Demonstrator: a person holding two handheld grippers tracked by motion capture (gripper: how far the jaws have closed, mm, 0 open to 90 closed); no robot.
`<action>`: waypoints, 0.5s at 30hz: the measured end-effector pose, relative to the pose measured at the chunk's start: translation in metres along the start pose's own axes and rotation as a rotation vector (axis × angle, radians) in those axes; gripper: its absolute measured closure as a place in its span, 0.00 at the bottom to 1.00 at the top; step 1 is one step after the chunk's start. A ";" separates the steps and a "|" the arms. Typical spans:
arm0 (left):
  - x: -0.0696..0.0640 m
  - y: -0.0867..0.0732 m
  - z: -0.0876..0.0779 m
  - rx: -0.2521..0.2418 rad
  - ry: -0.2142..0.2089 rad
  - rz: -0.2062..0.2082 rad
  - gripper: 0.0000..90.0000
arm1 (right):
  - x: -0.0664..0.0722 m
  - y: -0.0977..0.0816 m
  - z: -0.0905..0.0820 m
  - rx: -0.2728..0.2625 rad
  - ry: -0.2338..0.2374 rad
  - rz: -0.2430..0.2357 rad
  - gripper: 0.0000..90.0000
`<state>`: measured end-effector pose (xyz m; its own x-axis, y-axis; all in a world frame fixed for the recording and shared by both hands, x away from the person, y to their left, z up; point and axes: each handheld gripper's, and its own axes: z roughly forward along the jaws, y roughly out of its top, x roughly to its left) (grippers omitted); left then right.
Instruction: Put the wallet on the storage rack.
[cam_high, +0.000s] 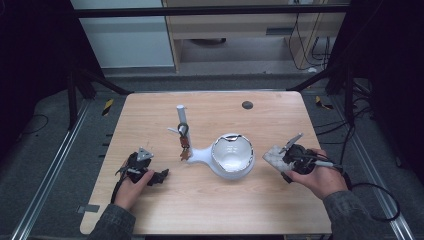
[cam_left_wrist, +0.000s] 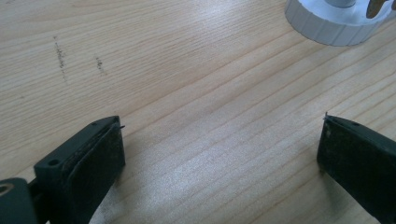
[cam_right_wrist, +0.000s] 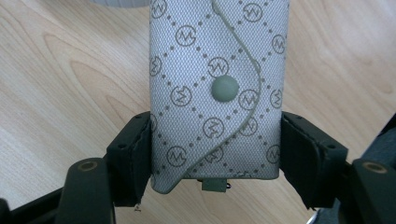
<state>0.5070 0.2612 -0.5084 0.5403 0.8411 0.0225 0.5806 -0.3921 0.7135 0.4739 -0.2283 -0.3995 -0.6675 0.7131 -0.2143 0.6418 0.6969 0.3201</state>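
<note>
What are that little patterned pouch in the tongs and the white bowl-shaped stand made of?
The pouch looks like woven or coated fabric: a fine grey weave printed with monograms, stitched edges and a matte snap button. The white stand seems to be glossy ceramic or hard plastic, since its bowl glints; I cannot tell which.

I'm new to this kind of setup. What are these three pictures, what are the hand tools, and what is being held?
No robot arm here: a person at a wooden table holds a two-jaw gripper in each hand. The high view looks down from above the person's side. The other two come from cameras riding on each gripper, looking along its black jaws.

The left gripper rests low over the table, jaws wide apart with bare wood between them. The right gripper is shut on a grey patterned pouch with a snap button, jaws pressing its two sides.

In the middle stands a white stand with a bowl and a post from which keys hang.
</note>
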 end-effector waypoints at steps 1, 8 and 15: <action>0.000 0.000 0.000 0.000 0.000 0.000 0.00 | 0.001 0.001 -0.002 -0.001 -0.007 -0.012 0.35; 0.000 0.000 0.000 0.000 0.000 0.000 0.00 | 0.010 0.011 -0.014 -0.002 -0.032 -0.074 0.35; 0.000 0.000 0.000 0.000 0.000 0.000 0.00 | 0.018 0.018 -0.024 -0.008 -0.053 -0.127 0.35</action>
<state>0.5071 0.2612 -0.5084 0.5403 0.8412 0.0225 0.5809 -0.3922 0.7133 0.4641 -0.2043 -0.3754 -0.7225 0.6221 -0.3017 0.5500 0.7815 0.2944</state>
